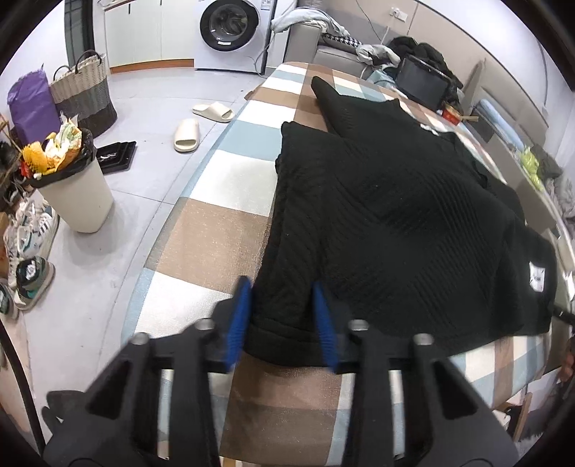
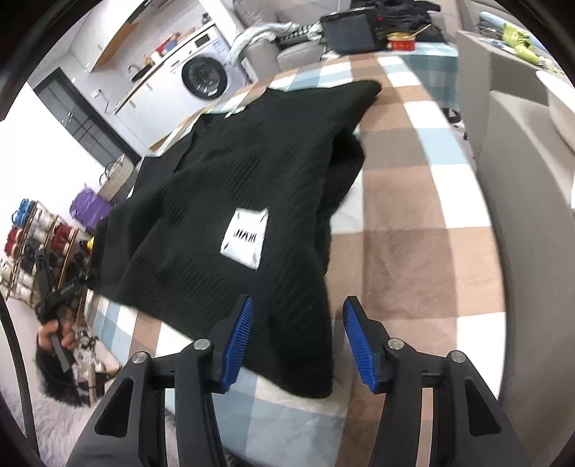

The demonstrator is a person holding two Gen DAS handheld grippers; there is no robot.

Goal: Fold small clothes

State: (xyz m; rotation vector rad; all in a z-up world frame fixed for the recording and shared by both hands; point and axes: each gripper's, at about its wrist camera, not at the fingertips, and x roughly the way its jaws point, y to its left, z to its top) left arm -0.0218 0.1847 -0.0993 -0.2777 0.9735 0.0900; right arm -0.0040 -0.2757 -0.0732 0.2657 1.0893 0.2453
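Note:
A black ribbed sweater (image 1: 395,215) lies spread on the checked blanket (image 1: 208,230) of a bed, with one sleeve folded across its back. A white label (image 2: 246,239) shows near its hem. My left gripper (image 1: 281,283) has the near left hem corner bunched between its blue pads (image 1: 240,319) and is shut on it. In the right wrist view the sweater (image 2: 215,201) fills the middle. My right gripper (image 2: 298,301) stands open over the near right hem corner: the left pad is above the cloth, the right pad (image 2: 359,348) above bare blanket (image 2: 413,251).
Left of the bed on the floor stand a full waste bin (image 1: 75,194), two slippers (image 1: 187,134), a woven basket (image 1: 86,93) and shoes (image 1: 28,244). A washing machine (image 1: 230,28) stands at the back. A tablet (image 1: 422,84) and clothes lie at the bed's far end. A grey padded bed frame (image 2: 521,215) runs along the right.

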